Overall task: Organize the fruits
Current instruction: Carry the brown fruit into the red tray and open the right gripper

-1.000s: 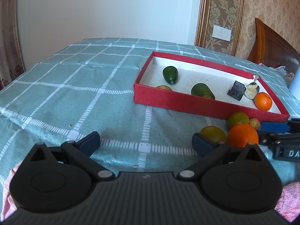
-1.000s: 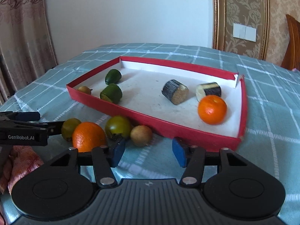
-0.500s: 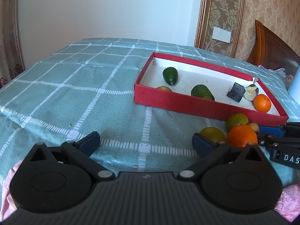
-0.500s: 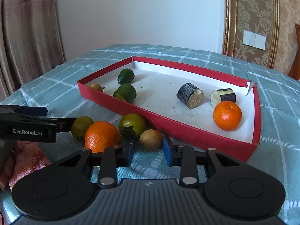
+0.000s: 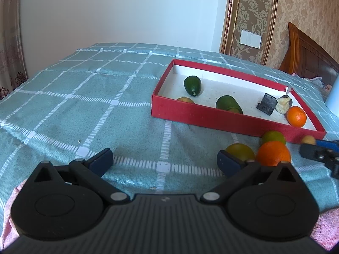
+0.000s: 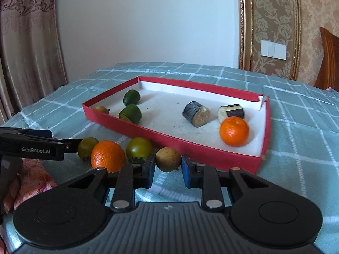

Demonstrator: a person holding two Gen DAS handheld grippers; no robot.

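My right gripper [image 6: 167, 169] is shut on a small brown fruit [image 6: 168, 159] just in front of the red box [image 6: 169, 139]; the pads press on both of its sides. In the left wrist view the brown fruit [image 5: 309, 140] shows at the right gripper's [image 5: 311, 145] tips. Left of it on the cloth lie a green tomato-like fruit [image 6: 138, 149], an orange [image 6: 108, 155] and another green fruit [image 6: 86, 147]. My left gripper [image 5: 164, 160] stands open over bare cloth, beside the green fruit [image 5: 239, 151] and orange [image 5: 273, 153].
Inside the red box [image 5: 211, 116] lie a second orange [image 6: 233, 131], two green avocado pieces [image 6: 131, 114], a small brown fruit [image 6: 101, 109] and two eggplant chunks [image 6: 197, 116]. A pink cloth [image 6: 31, 177] lies at the near left. A wooden headboard [image 5: 313, 59] stands far right.
The right gripper's jaws closed on the small brown fruit and it shifted with it in front of the box. The left gripper stayed put and open.
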